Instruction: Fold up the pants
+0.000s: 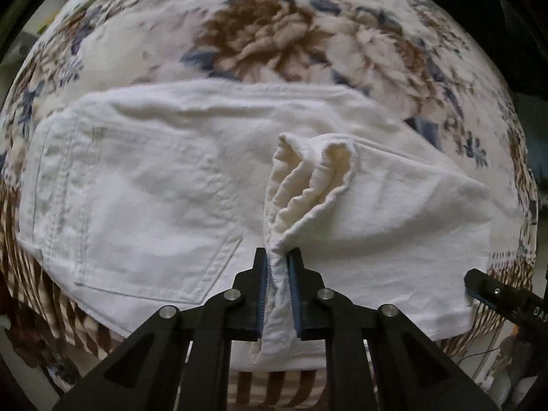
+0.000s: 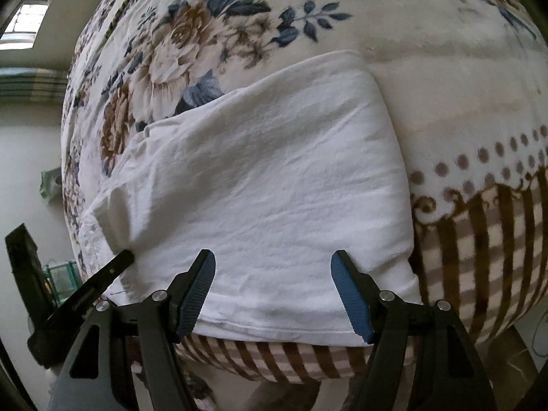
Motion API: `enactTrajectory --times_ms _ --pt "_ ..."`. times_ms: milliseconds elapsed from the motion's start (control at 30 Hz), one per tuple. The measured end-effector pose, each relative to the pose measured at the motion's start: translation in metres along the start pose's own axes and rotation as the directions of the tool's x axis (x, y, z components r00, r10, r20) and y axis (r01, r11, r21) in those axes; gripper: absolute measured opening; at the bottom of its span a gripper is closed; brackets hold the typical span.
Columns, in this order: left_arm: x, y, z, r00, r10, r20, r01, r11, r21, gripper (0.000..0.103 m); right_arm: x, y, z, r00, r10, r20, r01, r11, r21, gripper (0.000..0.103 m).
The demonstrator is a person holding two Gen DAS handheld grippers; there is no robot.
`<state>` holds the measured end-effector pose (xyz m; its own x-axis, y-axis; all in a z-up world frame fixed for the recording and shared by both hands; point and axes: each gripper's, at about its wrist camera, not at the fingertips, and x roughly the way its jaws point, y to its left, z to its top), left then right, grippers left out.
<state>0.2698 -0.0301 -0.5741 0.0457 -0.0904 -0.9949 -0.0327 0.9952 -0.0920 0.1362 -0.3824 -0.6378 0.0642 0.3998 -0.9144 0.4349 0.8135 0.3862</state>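
Note:
White pants (image 1: pixel 144 185) lie partly folded on a floral blanket, back pocket (image 1: pixel 161 250) facing up at the left. My left gripper (image 1: pixel 278 257) is shut on the bunched hem of a pant leg (image 1: pixel 308 178), held over the middle of the pants. In the right wrist view the folded leg part of the pants (image 2: pixel 267 178) lies flat. My right gripper (image 2: pixel 273 267) is open and empty, its fingers straddling the near edge of the fabric. The right gripper's tip also shows in the left wrist view (image 1: pixel 479 284), and the left gripper shows at the lower left of the right wrist view (image 2: pixel 113 267).
The floral blanket (image 1: pixel 267 34) covers the bed; its brown striped border (image 2: pixel 479 239) hangs over the near edge. Beyond the edge are a pale floor (image 2: pixel 24 171) and a window (image 2: pixel 24 20) at the far left.

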Motion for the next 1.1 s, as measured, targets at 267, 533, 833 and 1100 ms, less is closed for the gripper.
enactTrajectory --times_ms 267,533,833,1100 --pt "0.017 0.018 0.005 0.998 -0.024 -0.059 0.020 0.997 -0.079 0.019 0.024 0.040 0.006 0.939 -0.341 -0.051 0.330 0.931 -0.153 0.073" --pt "-0.027 0.054 0.004 0.998 -0.056 0.038 0.061 0.985 -0.160 0.090 0.037 0.083 0.005 0.907 -0.420 0.004 0.412 0.889 -0.201 0.092" --pt "-0.036 0.199 -0.063 0.942 -0.178 0.284 0.333 0.591 -0.735 0.090 0.065 0.138 -0.002 0.931 -0.353 -0.087 0.328 0.919 -0.220 0.093" --pt "0.003 0.257 -0.071 0.903 -0.160 0.398 0.427 0.435 -0.793 0.052 0.101 0.200 0.001 0.917 -0.389 -0.091 0.344 0.884 -0.317 0.093"
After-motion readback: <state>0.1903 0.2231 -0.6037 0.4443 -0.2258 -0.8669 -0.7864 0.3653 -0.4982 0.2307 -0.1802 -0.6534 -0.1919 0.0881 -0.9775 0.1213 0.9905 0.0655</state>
